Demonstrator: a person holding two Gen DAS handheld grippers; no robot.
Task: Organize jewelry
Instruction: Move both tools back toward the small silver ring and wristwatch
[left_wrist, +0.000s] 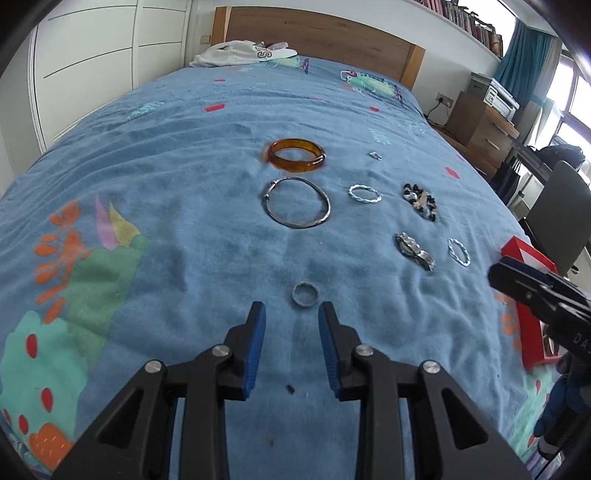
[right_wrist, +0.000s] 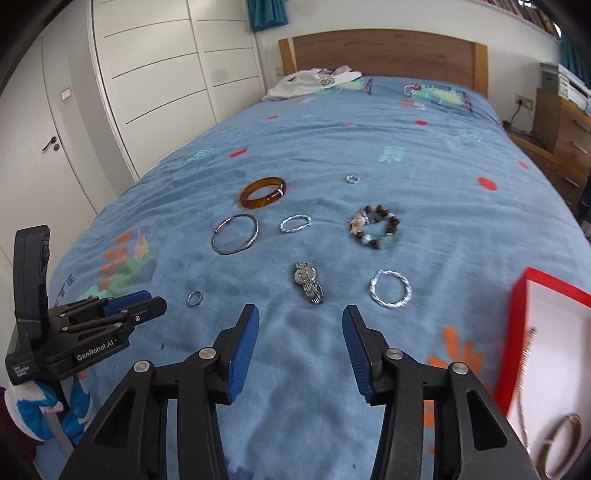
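Your left gripper (left_wrist: 291, 317) has its fingers apart just short of the small silver ring (left_wrist: 305, 294) — your right gripper (right_wrist: 300, 325) gapes too, near the red box (right_wrist: 517, 332) at the bed's (right_wrist: 461, 221) right edge.

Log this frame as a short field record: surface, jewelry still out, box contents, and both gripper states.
surface: blue patterned bedspread
jewelry out: amber bangle, thin silver bangle, beaded bracelet, wristwatch, two twisted silver bracelets, small ring, far small ring
box: red box, white lining; holds a chain and a bangle
left gripper: open, empty, just short of the small ring
right gripper: open, empty, near the wristwatch
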